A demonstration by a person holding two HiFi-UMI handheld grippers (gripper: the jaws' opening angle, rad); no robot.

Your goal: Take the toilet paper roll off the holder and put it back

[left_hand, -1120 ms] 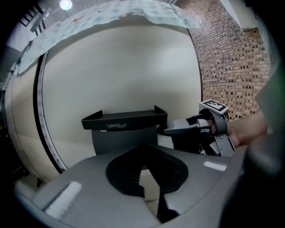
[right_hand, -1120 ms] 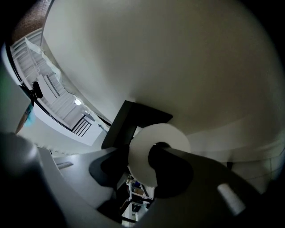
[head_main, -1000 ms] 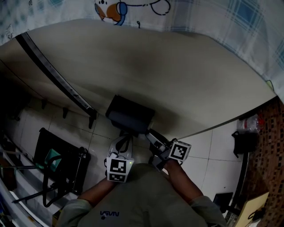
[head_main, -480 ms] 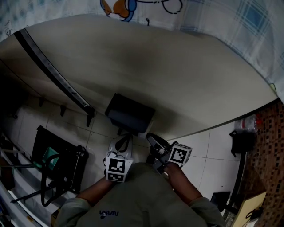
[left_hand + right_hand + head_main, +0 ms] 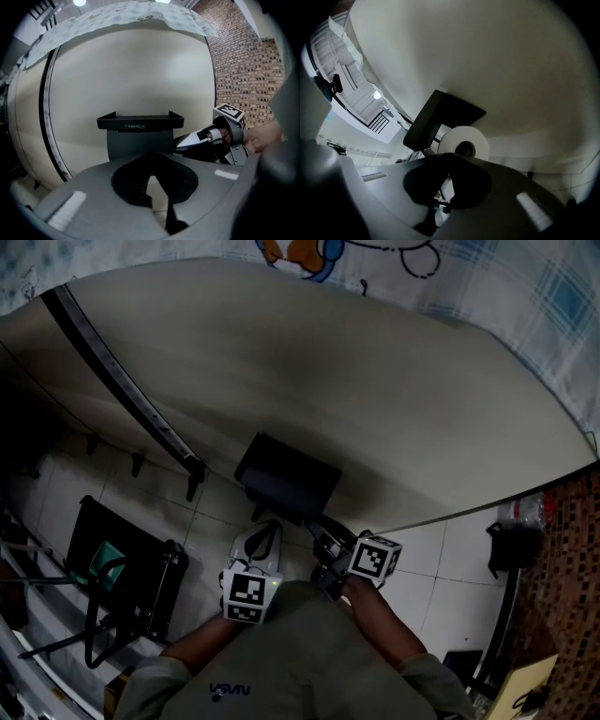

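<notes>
A black holder point(image 5: 286, 479) with a flat shelf on top is fixed to the curved beige wall point(image 5: 375, 390). The white toilet paper roll point(image 5: 476, 140) hangs under that shelf point(image 5: 440, 117), end-on in the right gripper view. In the left gripper view the holder's grey front point(image 5: 138, 143) hides the roll. My left gripper point(image 5: 265, 535) is shut and empty, just below the holder's front. My right gripper point(image 5: 319, 538) is shut with nothing between its jaws, its tip at the holder's lower right side point(image 5: 180, 142), short of the roll.
A black rail point(image 5: 122, 390) runs diagonally down the wall to the left of the holder. A black wire rack point(image 5: 122, 577) stands on the tiled floor at left. A brick wall point(image 5: 572, 549) and a dark object point(image 5: 511, 545) are at right.
The right gripper's jaws stood apart a second ago and are now shut. It has edged up toward the holder's side. The left gripper has stayed put.
</notes>
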